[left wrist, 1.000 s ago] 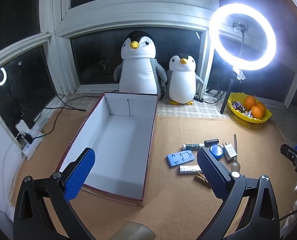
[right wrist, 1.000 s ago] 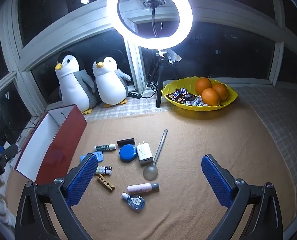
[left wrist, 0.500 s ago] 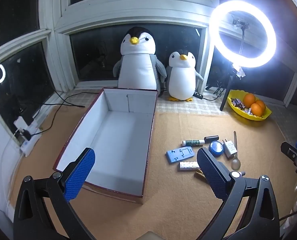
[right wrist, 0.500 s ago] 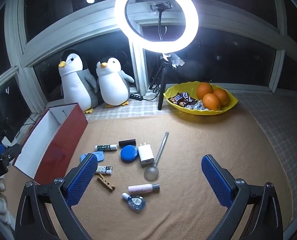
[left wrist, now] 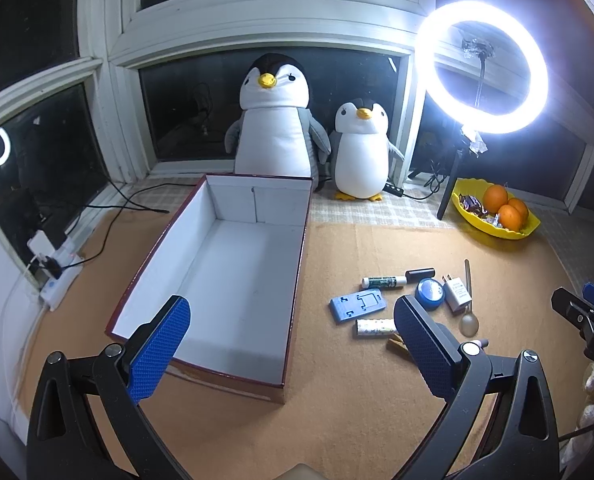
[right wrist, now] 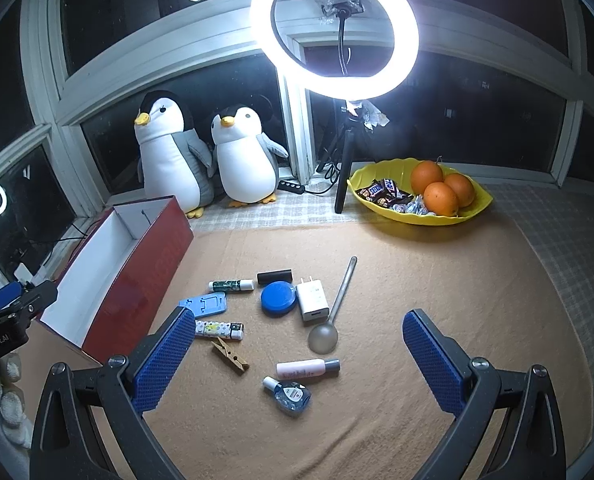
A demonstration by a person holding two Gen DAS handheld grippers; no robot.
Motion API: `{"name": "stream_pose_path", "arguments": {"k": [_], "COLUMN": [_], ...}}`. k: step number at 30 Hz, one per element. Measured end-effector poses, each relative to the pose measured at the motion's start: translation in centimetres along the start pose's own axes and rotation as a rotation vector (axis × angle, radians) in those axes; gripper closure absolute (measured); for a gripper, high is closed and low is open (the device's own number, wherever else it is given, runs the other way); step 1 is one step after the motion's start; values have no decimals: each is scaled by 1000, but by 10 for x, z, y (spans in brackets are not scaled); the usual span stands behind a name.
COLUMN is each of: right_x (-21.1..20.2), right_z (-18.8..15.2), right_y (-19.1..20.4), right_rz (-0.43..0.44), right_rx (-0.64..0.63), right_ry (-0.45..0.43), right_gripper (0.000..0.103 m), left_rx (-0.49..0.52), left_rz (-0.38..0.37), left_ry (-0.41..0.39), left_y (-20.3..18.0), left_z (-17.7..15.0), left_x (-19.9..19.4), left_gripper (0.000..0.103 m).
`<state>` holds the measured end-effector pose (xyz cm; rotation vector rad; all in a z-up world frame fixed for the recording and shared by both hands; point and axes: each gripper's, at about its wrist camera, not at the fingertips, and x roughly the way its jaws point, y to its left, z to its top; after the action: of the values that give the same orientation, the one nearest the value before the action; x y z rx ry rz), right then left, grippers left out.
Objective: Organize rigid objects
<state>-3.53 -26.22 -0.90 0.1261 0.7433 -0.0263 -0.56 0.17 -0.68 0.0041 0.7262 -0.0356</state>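
left hand-held gripper [left wrist: 293,344]: spread apart, empty, above the red box [left wrist: 225,264] | right hand-held gripper [right wrist: 297,356]: spread apart, empty, above small items | spoon [right wrist: 333,312], charger [right wrist: 313,300], blue tin [right wrist: 278,299] lie on surface [right wrist: 437,280] beside the box

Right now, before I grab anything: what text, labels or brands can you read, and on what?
"GenRobot.AI": on the left gripper body, seen by the right wrist camera.
"SNICKERS", partly legible: on a candy bar in the yellow bowl.
"D": cut off, on the right gripper body.
Red box side: faint lettering, unreadable.
Pink tube, blue bottle, green tube: print too small.
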Motion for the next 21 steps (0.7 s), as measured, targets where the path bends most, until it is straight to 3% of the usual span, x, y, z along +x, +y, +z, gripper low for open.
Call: {"name": "stream_pose_path", "arguments": {"k": [21], "right_x": [0], "right_z": [-2], "right_y": [5], "right_rz": [7], "right_rx": [-11], "right_ry": [12], "right_gripper": [0], "left_rx": [5], "left_rz": [0], "left_ry": [0], "left_y": [-1], "left_z": [-2], "left_x": [0], "left_gripper": [1]}}
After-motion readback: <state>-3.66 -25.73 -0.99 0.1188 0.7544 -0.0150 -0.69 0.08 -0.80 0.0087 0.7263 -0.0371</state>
